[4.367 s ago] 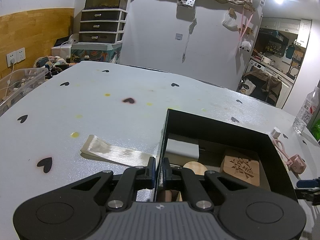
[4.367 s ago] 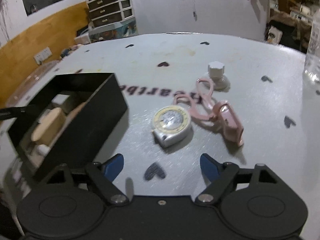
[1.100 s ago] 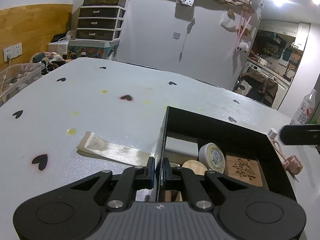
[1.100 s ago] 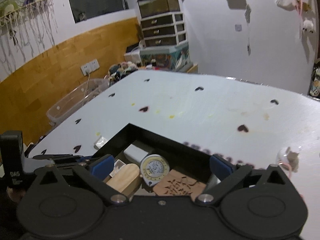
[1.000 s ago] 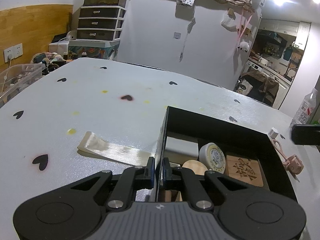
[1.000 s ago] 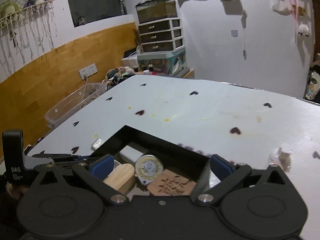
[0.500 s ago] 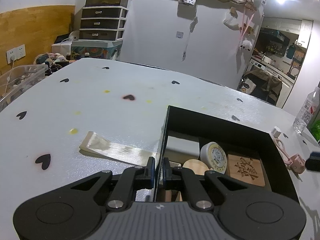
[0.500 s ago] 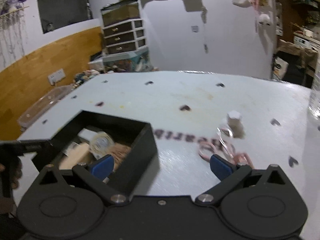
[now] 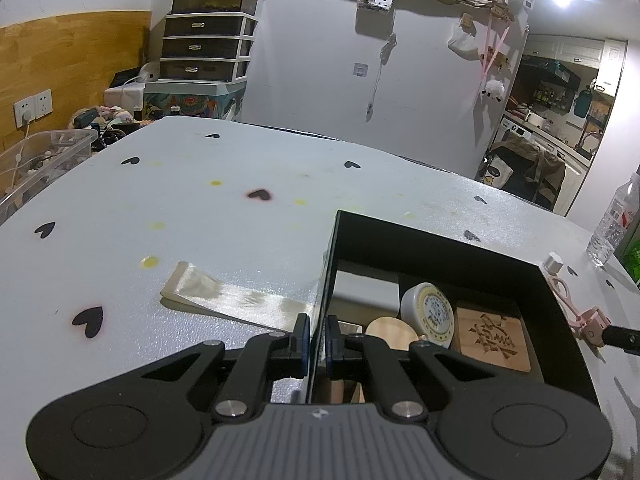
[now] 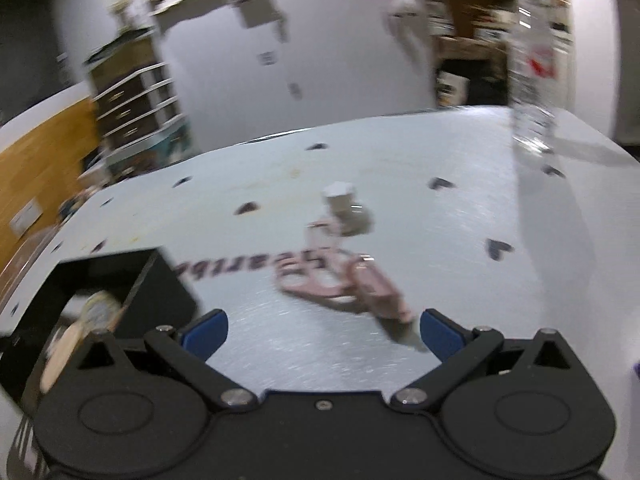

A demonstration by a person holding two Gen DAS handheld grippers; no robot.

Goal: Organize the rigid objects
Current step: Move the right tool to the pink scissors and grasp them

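A black open box sits on the white table. Inside it are a round tape measure, a carved wooden coaster, a round wooden piece and a white block. My left gripper is shut on the box's near left wall. My right gripper is open and empty, low over the table, with a pink plug and cable just beyond its right finger. The plug also shows in the left wrist view. The box is at the left of the right wrist view, which is blurred.
A white knob-shaped piece stands beyond the pink cable. A strip of clear tape lies left of the box. A plastic water bottle stands at the table's right edge. A clear bin sits off the far left.
My right gripper has swung away from above the box to the right and down toward the pink plug. The tape measure now lies in the box. My left gripper keeps its hold.
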